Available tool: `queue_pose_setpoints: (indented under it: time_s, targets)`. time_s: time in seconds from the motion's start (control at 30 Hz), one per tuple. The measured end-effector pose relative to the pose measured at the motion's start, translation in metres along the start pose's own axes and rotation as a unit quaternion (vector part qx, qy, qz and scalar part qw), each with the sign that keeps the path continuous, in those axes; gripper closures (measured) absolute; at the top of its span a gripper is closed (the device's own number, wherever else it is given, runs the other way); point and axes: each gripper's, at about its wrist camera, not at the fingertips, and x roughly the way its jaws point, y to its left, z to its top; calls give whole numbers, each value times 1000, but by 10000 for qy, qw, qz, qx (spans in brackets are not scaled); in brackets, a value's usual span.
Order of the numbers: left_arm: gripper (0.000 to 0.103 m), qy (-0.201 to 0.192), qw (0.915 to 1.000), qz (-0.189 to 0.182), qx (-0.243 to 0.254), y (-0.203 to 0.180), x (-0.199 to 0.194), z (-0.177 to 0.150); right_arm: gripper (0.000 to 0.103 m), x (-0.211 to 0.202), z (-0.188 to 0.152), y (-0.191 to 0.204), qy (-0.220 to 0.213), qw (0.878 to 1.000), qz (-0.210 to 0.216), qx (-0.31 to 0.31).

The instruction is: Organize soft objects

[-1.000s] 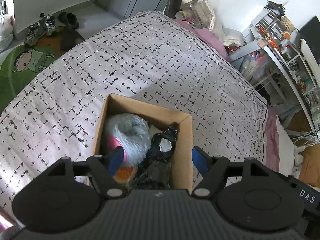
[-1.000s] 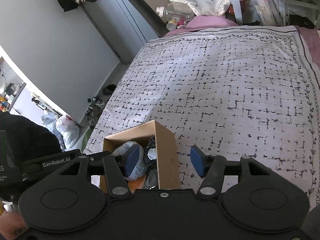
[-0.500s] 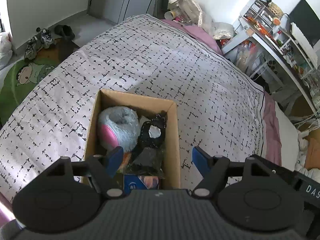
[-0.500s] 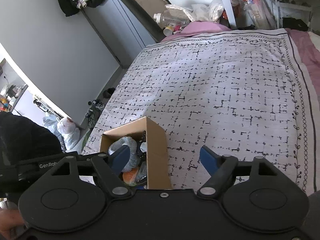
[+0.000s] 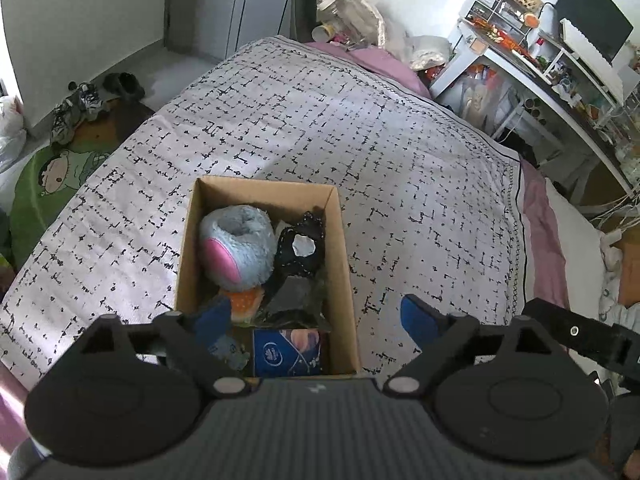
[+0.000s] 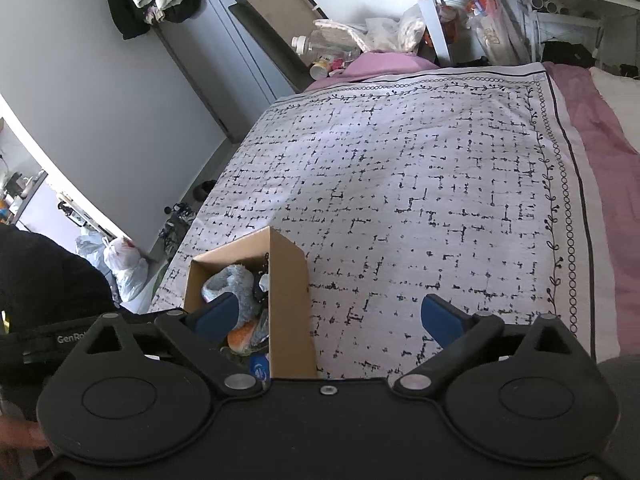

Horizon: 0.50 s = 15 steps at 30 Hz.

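An open cardboard box stands on the bed's patterned cover. Inside lie a fluffy grey-blue and pink plush, a black soft item with a white spot, an orange piece and a blue packet. My left gripper is open and empty above the box's near end. My right gripper is open and empty, straddling the box's right wall; the plush shows inside.
A white desk with shelves and a monitor stands to the right of the bed. Shoes and a green cartoon rug lie on the floor at left. Bottles and bags crowd the bed's far end.
Both grippers have pulled back and up from the box, so more of it shows. The right gripper's jaws have spread wider. The box and its contents have not moved.
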Motion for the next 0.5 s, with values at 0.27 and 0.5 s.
queue_pose_setpoints:
  time_s: [0.27,0.5]
  targets:
    - [1,-152,9997,-104,147,-3,-22,-8,0,-23,-13,5,-92,9999,-13,-121]
    - [1,-294,9988,-147,357,-9,-42,-16,0,-43,-23,6,-185,9998,-27,-41]
